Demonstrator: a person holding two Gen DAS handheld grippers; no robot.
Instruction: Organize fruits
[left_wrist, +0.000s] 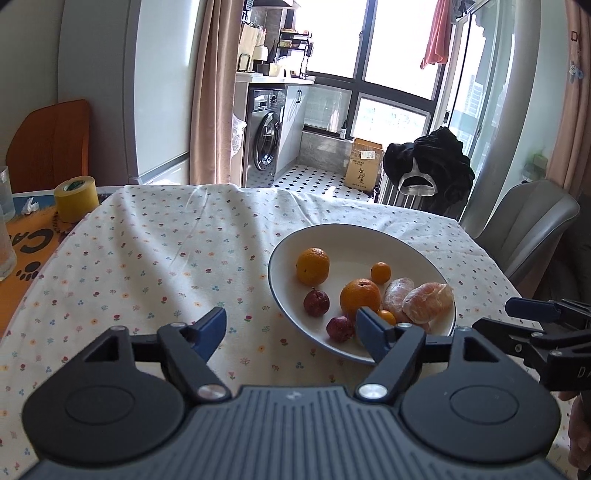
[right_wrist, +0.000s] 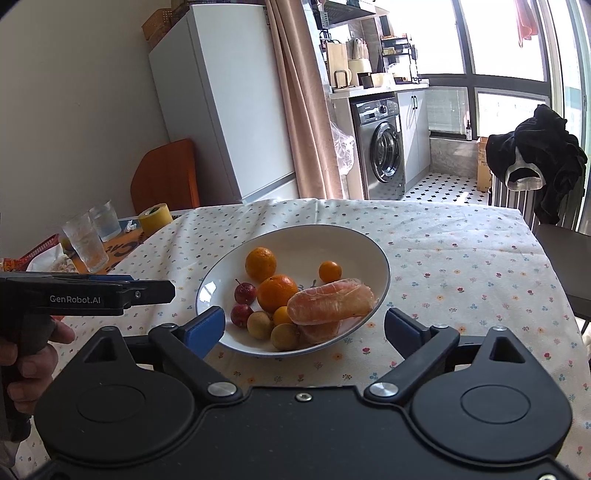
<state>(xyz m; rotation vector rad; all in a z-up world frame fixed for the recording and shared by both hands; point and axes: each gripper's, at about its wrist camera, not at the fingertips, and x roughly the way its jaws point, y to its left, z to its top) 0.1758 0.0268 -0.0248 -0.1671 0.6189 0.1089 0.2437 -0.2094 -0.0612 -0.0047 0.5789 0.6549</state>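
The left gripper (left_wrist: 291, 328) hangs low over the flowered tablecloth (left_wrist: 155, 266) with its blue-padded fingers spread wide and nothing between them; its right finger overlaps the near rim of the white plate (left_wrist: 354, 236). The right gripper (right_wrist: 304, 325) is also wide open and empty, its fingers flanking the plate's near edge – one just left of the rim, the other to the right over the cloth. All the fruit lies on the plate: 2 oranges (right_wrist: 260, 263), a small mandarin (right_wrist: 330, 271), 2 dark red fruits (right_wrist: 245, 293), pale yellow round fruits (right_wrist: 260, 324) at the near edge, and 2 peeled citrus pieces (right_wrist: 330, 302) stacked toward the right side. A roll of yellow tape (left_wrist: 76, 198) and drinking glasses (right_wrist: 85, 243) stand at the table's far left – off the cloth
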